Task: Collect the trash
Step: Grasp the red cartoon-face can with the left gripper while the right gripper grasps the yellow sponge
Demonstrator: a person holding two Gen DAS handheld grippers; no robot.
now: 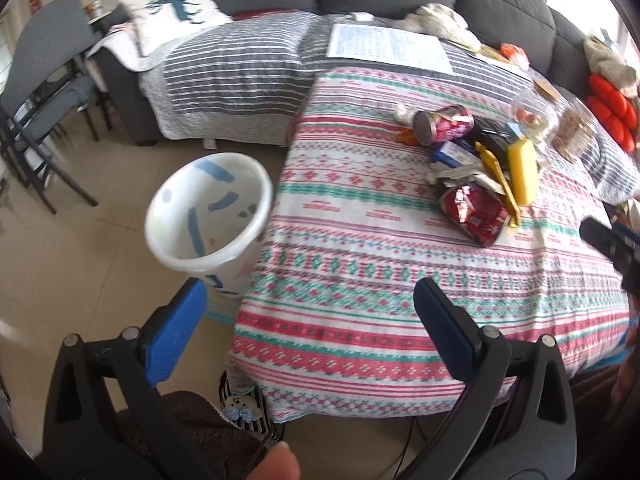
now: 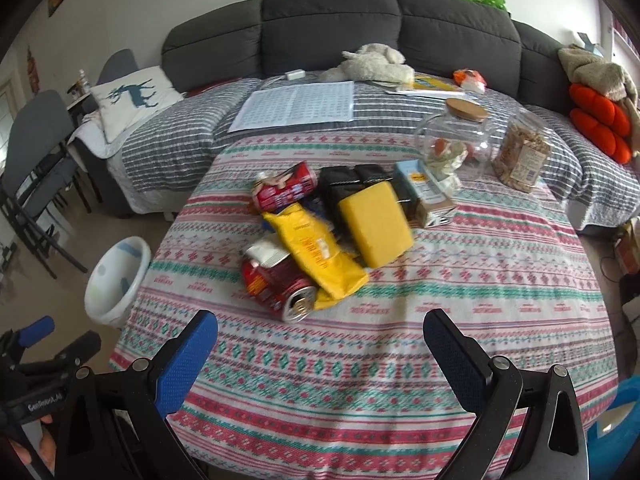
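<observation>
Trash (image 2: 320, 236) lies heaped in the middle of the right wrist frame, on the patterned tablecloth (image 2: 400, 360) — a crushed red can (image 2: 276, 284) nearest the camera, a yellow wrapper (image 2: 316, 256) draped over it, a yellow sponge-like block (image 2: 376, 228) to its right, a second red can (image 2: 282, 192) behind, and dark packets and a small carton further back. The right gripper (image 2: 320, 344) hovers at the bottom of that frame with its blue-padded fingers spread wide and nothing between them; the crushed can sits just above the gap, slightly left of centre, not touching either pad. In the left wrist frame the same pile appears at centre right, well apart from the left gripper (image 1: 310, 312), whose fingers are likewise spread and hold nothing. A white bin (image 1: 208, 224) stands on the floor at centre left — just above the left finger and beside the table edge. Two glass jars (image 2: 480, 144) stand behind the pile, upper right.
</observation>
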